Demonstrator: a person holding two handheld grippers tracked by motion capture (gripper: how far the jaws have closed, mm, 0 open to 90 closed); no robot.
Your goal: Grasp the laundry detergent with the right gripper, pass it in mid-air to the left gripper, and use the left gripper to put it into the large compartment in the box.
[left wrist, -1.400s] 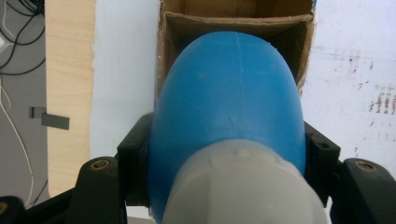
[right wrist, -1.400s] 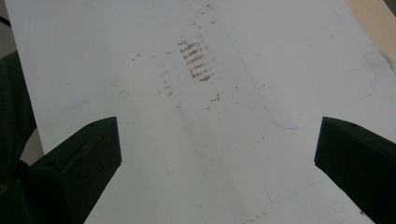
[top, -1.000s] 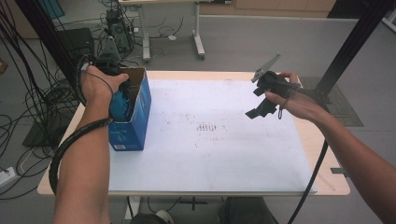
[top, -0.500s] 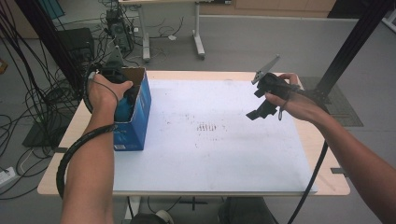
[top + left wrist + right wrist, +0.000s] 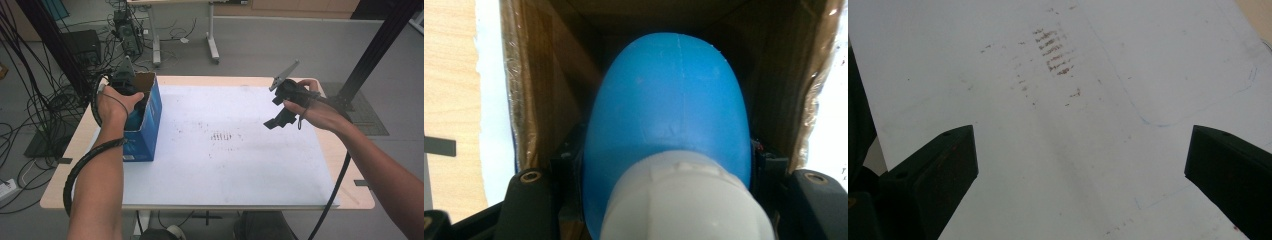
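Blue plastic bottle (image 5: 669,115), clamped in the left tool (image 5: 131,95), hangs inside the open cardboard box (image 5: 150,125) at the desk's (image 5: 225,170) nine o'clock, presumably for packing, while the right tool (image 5: 278,119) idles, jaws apart.

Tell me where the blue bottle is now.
The blue bottle sits between the left tool's jaws, inside the open blue box at the table's left side.

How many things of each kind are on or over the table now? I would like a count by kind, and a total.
Blue box: 1
Blue bottle with white cap: 1
White sheet: 1
Tongs, left tongs and right tongs: 2
Total: 5
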